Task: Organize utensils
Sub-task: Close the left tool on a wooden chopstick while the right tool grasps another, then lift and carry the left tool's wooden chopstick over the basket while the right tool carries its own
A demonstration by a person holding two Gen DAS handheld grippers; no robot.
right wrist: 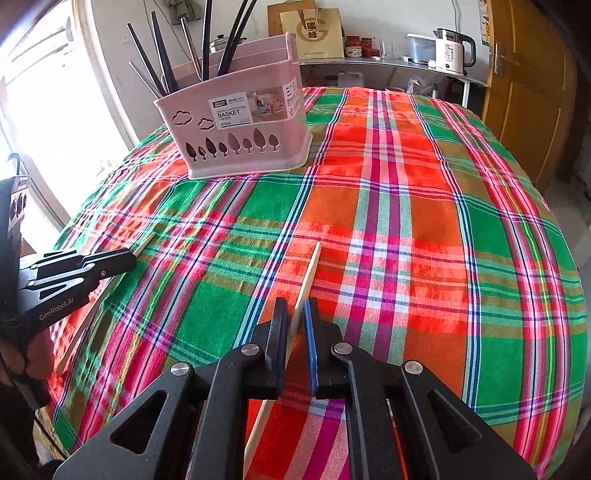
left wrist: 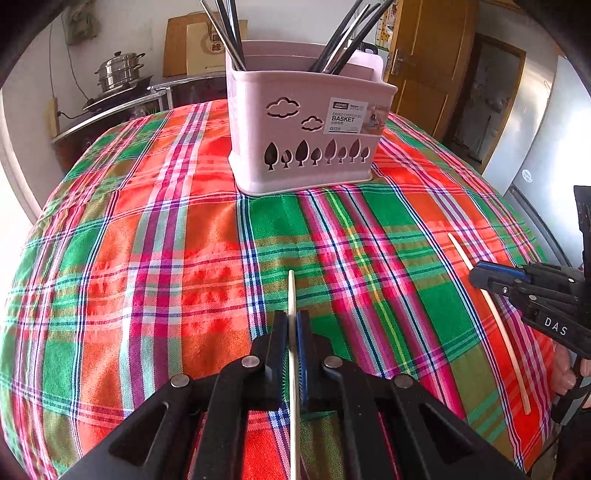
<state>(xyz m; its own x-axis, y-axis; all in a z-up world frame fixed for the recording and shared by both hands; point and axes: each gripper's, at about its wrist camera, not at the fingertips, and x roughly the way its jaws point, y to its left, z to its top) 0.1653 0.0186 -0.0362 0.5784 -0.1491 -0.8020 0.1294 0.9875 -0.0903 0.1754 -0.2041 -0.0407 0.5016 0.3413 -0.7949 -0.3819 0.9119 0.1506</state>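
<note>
The left gripper has its fingers clamped on a pale wooden chopstick. The stick runs lengthwise between the two pads, and its tip projects a short way ahead of the fingertips, over the plaid cloth that covers the bench.

The right gripper has its fingers clamped on a second pale chopstick. This stick crosses the gap at a slight slant, with its tip ahead of the fingers and leaning to their right. In the left wrist view, the right gripper enters from the right edge, with its stick passing through its fingers and lying close to the cloth. A hand shows beneath that tool.

Beyond both sets of fingers, well apart from either stick, a pink plastic basket stands upright on the cloth. Its front wall carries cloud and tree cut-outs and a printed label. Dark chopsticks stand in its compartments, leaning outward at both ends.

Farther back, a steel steamer pot and a white kettle stand on side counters.
</note>
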